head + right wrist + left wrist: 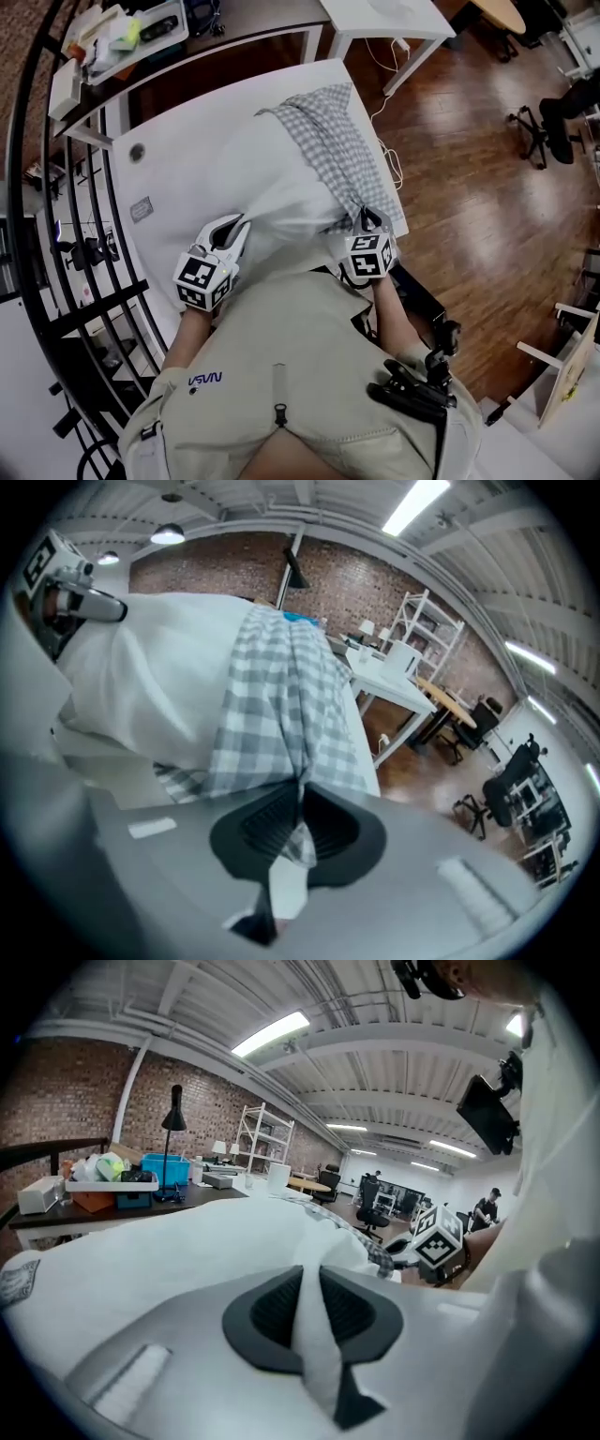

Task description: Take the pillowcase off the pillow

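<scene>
Wood floor (469, 187) and a brick wall (84, 1101) surround a white desk (178, 159), seen from above over a person's (300, 375) pale jacket. A white pillow (272, 178) lies lengthwise on the desk's right half. A grey checked pillowcase (333, 141) covers only the side along the right edge, from the far right corner to the near edge.

The left gripper (236, 232) is clamped on the pillow's bare white end. Its own view shows white cloth pinched tight between the dark pads, a detail the overhead view does not give. The right gripper (367, 220) is clamped on the pillowcase at the near right edge, and its own view shows a gathered fold of check caught between closed jaws.

The person's chest hides the desk's near edge. How much of the pillow sits inside the pillowcase cannot be told.

Beyond the far edge stand a dark cluttered table (122, 37) with a black lamp (173, 1119), and a second white table (389, 19). A black railing (56, 281) curves along the left. An office chair (553, 122) stands well apart on the right.
</scene>
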